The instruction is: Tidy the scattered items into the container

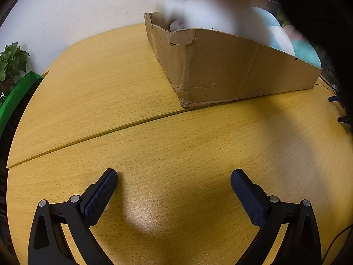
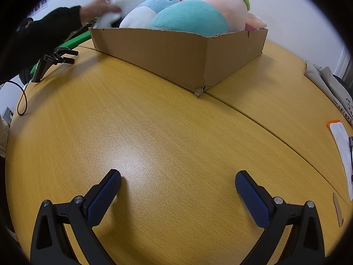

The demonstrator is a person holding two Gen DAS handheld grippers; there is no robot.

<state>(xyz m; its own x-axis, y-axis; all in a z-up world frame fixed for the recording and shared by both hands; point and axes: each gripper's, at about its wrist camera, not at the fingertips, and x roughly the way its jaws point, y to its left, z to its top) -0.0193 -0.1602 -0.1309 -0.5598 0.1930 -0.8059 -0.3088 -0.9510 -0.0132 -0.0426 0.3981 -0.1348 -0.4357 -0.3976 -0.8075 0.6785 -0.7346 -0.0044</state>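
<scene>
A long cardboard box [image 1: 220, 70] [image 2: 176, 50] stands on the wooden table [image 1: 154, 145] [image 2: 154, 121]. Several plush toys fill it: a teal one [image 2: 189, 18], a blue and white one [image 2: 147, 8] and a pink one with a green top [image 2: 227, 5]. At the box's far left end a person's bare hand [image 2: 99, 4] in a black sleeve holds a white plush [image 2: 123, 4], which is a blur [image 1: 198, 6] in the left wrist view. My left gripper [image 1: 174, 176] is open and empty, low over bare table. My right gripper [image 2: 177, 178] is likewise open and empty.
A black clamp-like device [image 2: 59, 57] with a cable rests at the table's left edge. Papers with an orange edge [image 2: 339, 137] and a pale bag [image 2: 328, 81] lie on the right. A potted plant [image 1: 11, 59] and a green panel [image 1: 19, 95] stand past the table's left side.
</scene>
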